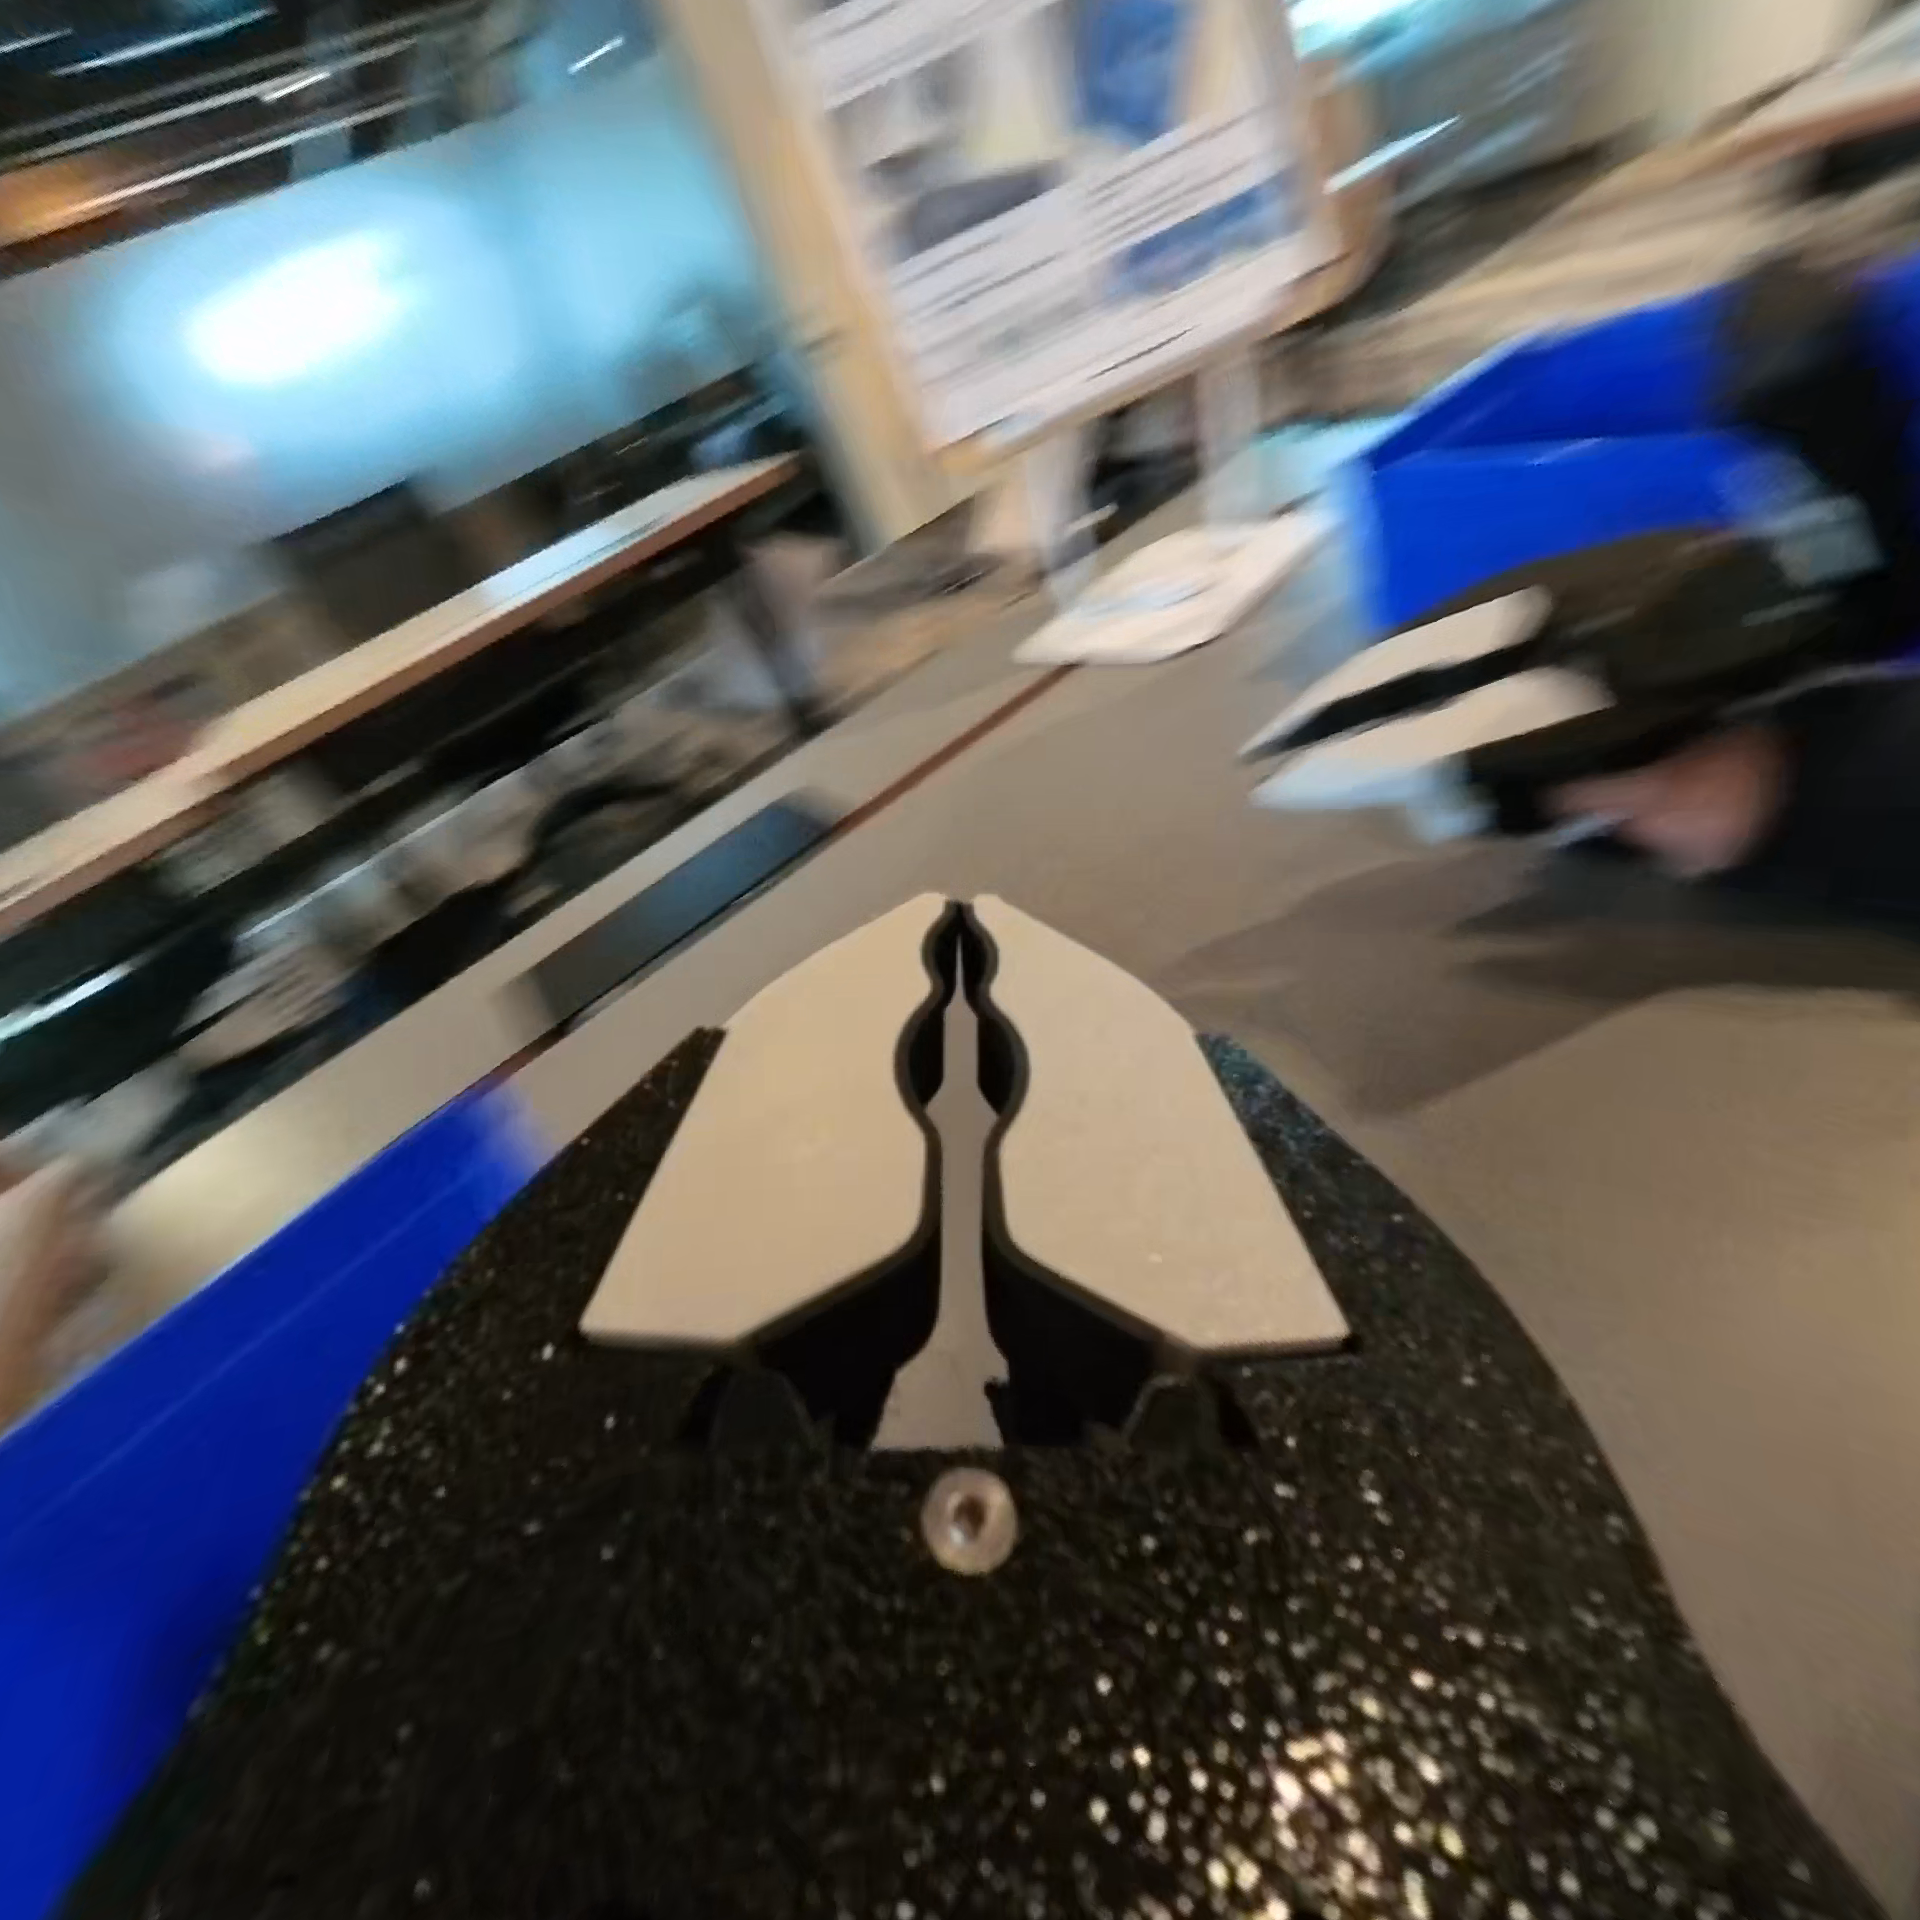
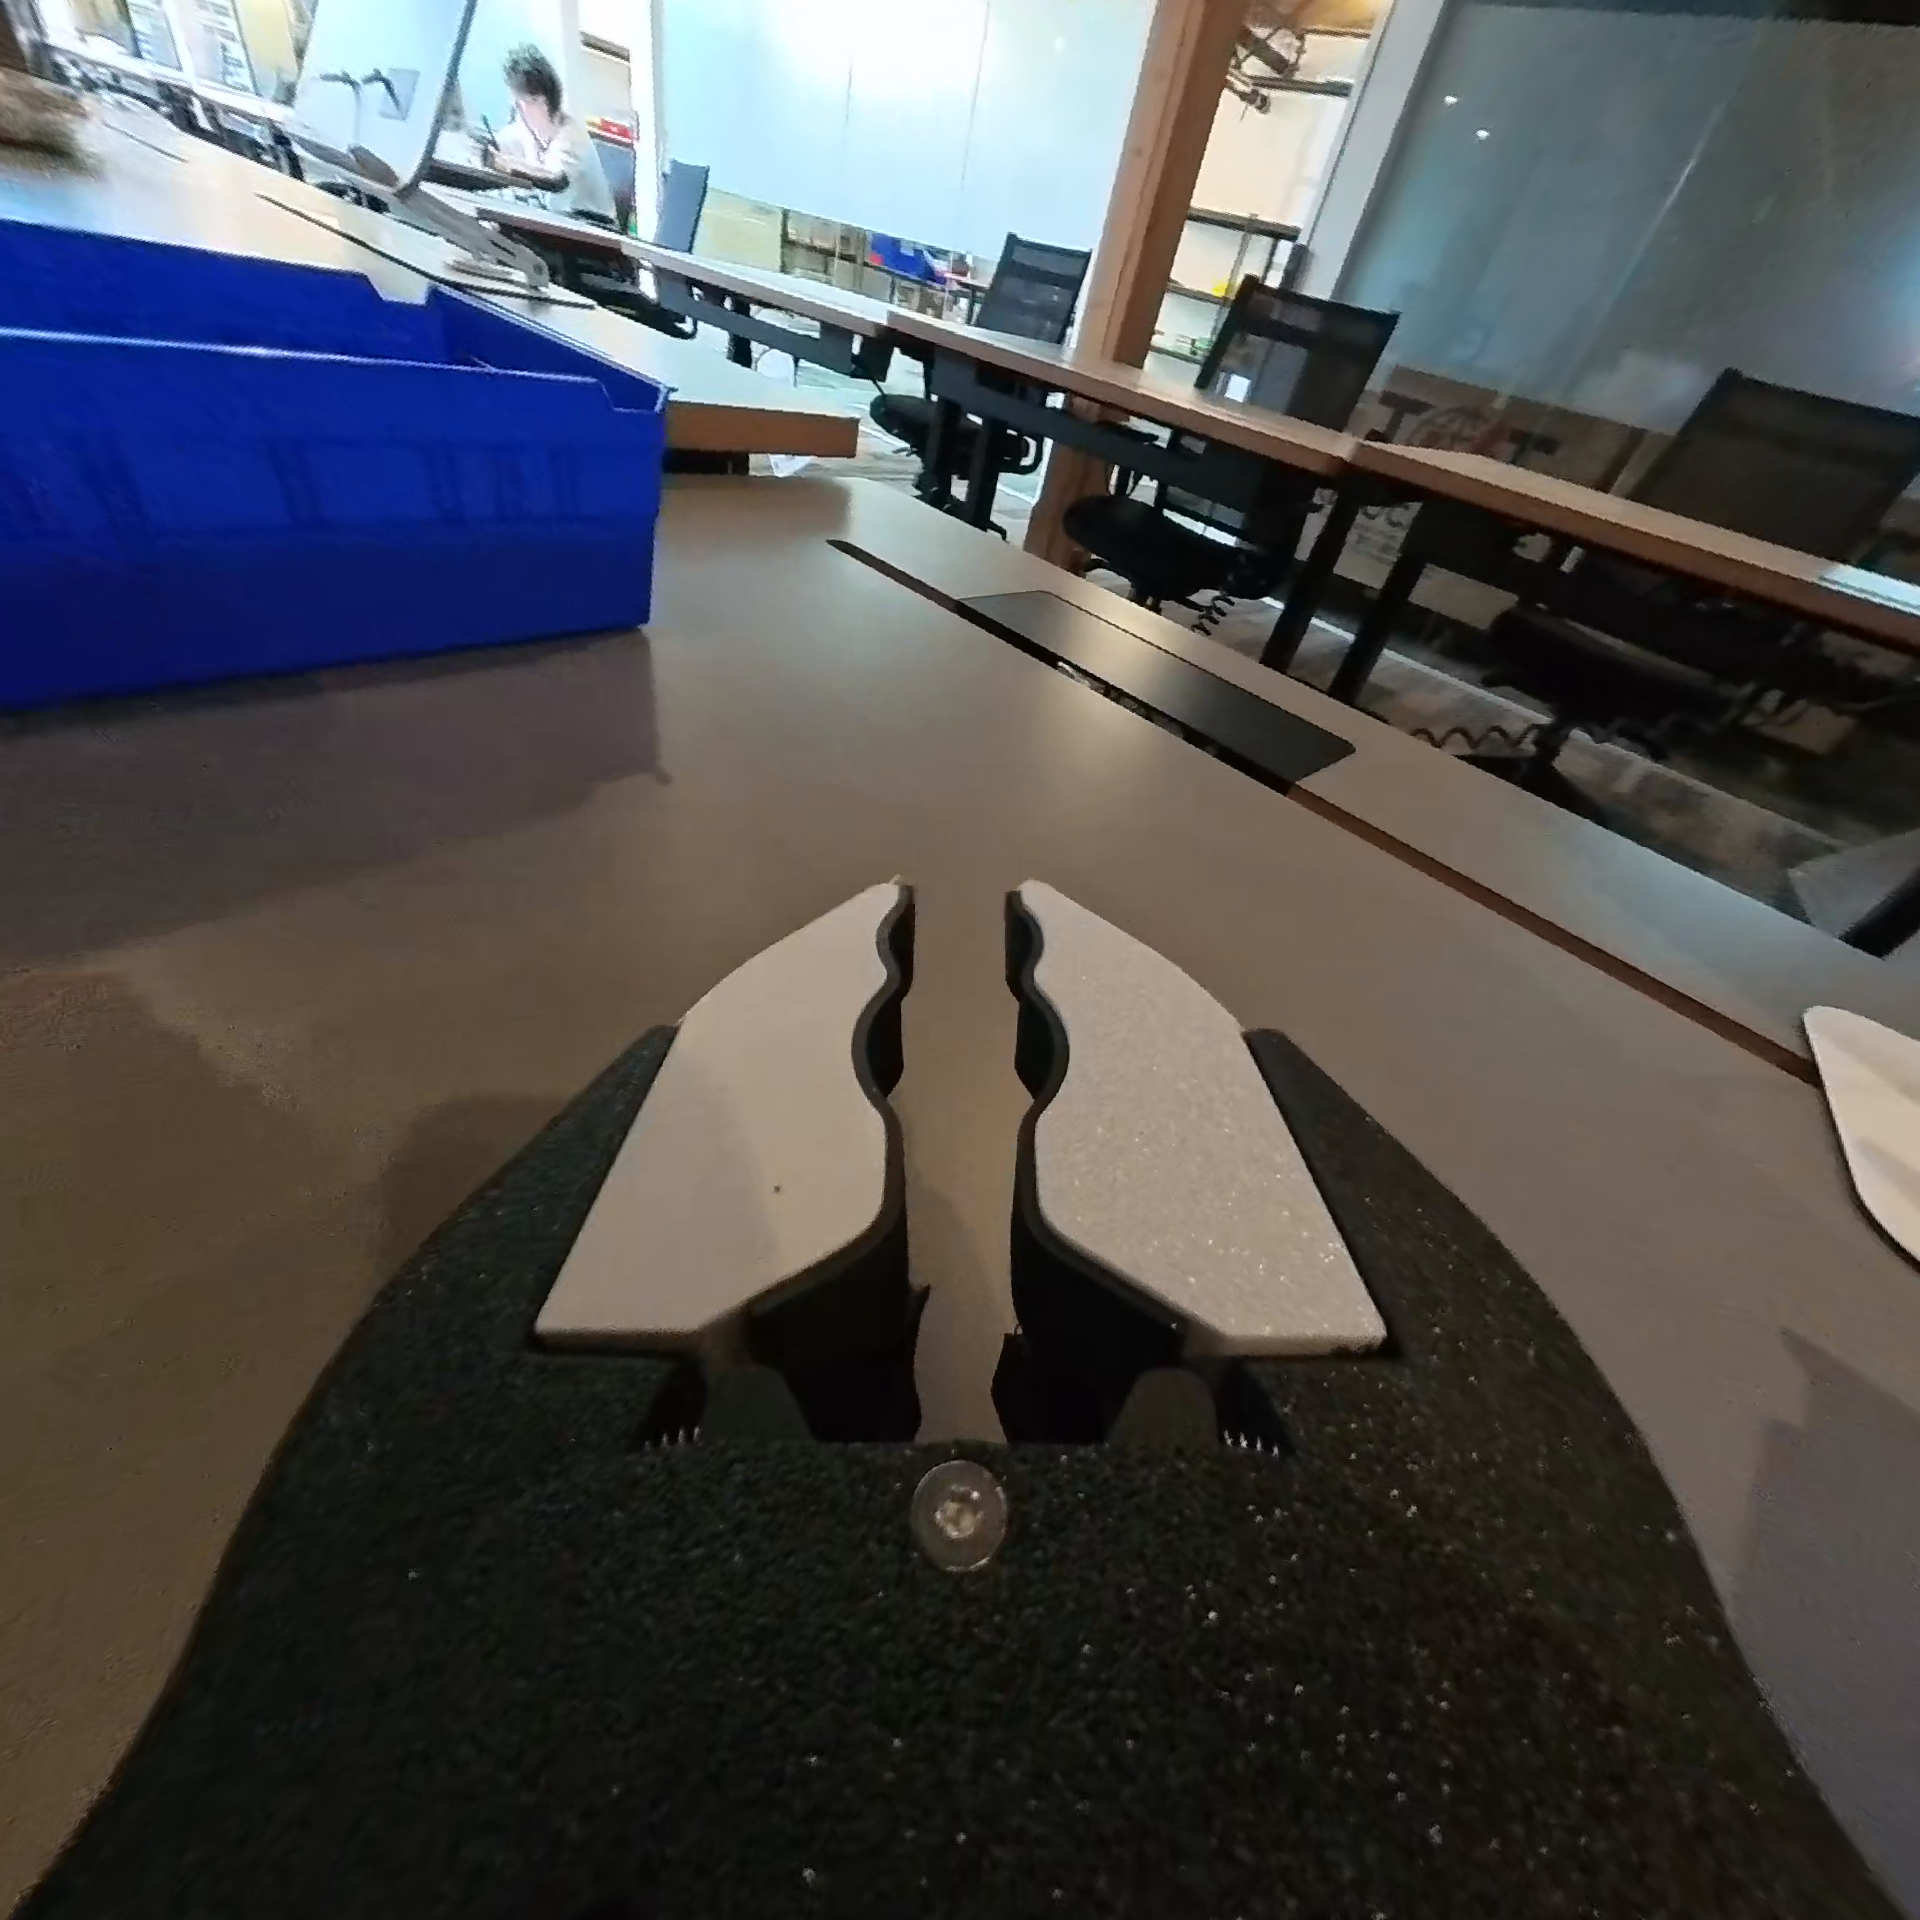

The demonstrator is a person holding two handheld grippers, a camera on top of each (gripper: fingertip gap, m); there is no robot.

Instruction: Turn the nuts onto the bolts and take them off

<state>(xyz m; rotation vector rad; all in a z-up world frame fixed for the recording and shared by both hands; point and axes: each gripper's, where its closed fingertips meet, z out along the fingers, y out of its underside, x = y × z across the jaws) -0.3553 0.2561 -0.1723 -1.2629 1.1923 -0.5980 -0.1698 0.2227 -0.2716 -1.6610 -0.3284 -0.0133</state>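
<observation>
Neither nuts nor bolts show in either view, so where they lie cannot be told; they may sit inside the blue bin (image 2: 312,457), whose inside is hidden from this low angle.

The left gripper (image 1: 966,920) is clenched, its pale fingers (image 1: 831,1143) meeting at the tips with nothing between them. The left wrist view is heavily smeared, and only the grey table (image 1: 1299,1195) and a blue edge at the lower left read clearly. Farther off on the right of that view is the right gripper (image 1: 1273,764), blurred, with a hand (image 1: 1683,821) behind it.

In its own view the right gripper (image 2: 958,904) is released — a clear gap stands between its fingers (image 2: 1153,1143), and bare table (image 2: 416,987) shows through. It hangs low over the tabletop, with the blue bin well off to its left and a black cover plate (image 2: 1153,675) set into the table ahead. A pale flat thing at the right edge is cut off and cannot be named.

As a judgement only: nuts and bolts are likely to be small, hard, stiff metal — heavy for their size and slick, apt to roll or twist out of a loose grip. A bolt would best be held by its head or the plain end of its shank, keeping the thread clear; a nut across two opposite flats, seated in the scalloped notches of the fingers, so it can be turned without slipping.
</observation>
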